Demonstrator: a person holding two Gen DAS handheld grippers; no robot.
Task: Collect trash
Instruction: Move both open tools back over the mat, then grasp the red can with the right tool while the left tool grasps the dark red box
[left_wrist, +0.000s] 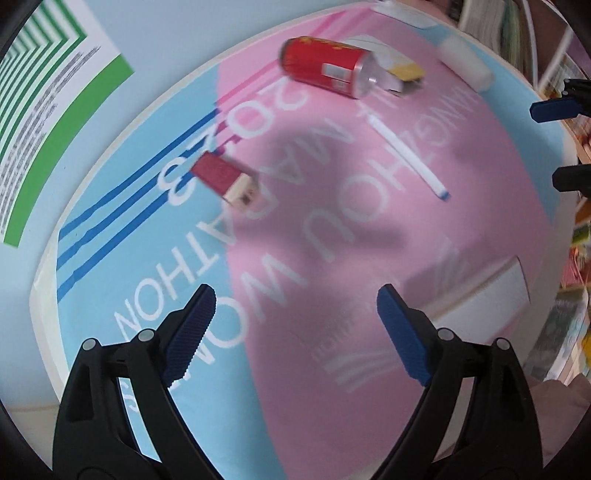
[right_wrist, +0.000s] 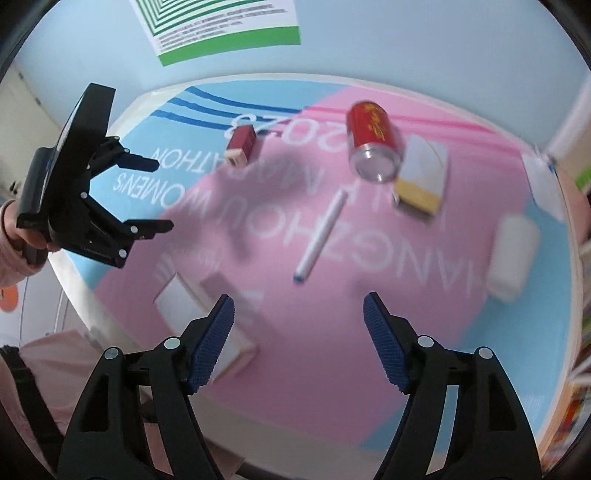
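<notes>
Trash lies scattered on a pink-and-blue mat (right_wrist: 332, 332): a red can (right_wrist: 373, 142) on its side touching a white-and-yellow box (right_wrist: 421, 177), a pen (right_wrist: 321, 238) nearby. Left gripper (left_wrist: 295, 328) and right gripper (right_wrist: 299, 339) hover above, jaws apart, empty.

counter (right_wrist: 509, 376): pink-and-blue printed cover
upper middle: red can (right_wrist: 373, 142), white-yellow box (right_wrist: 421, 177)
centre: white pen (right_wrist: 321, 236)
upper left: red box (right_wrist: 242, 144)

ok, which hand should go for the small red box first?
Probably left. The left tongs stand open on the small red box's side of the mat; the right tongs sit nearer the white pen.
</notes>
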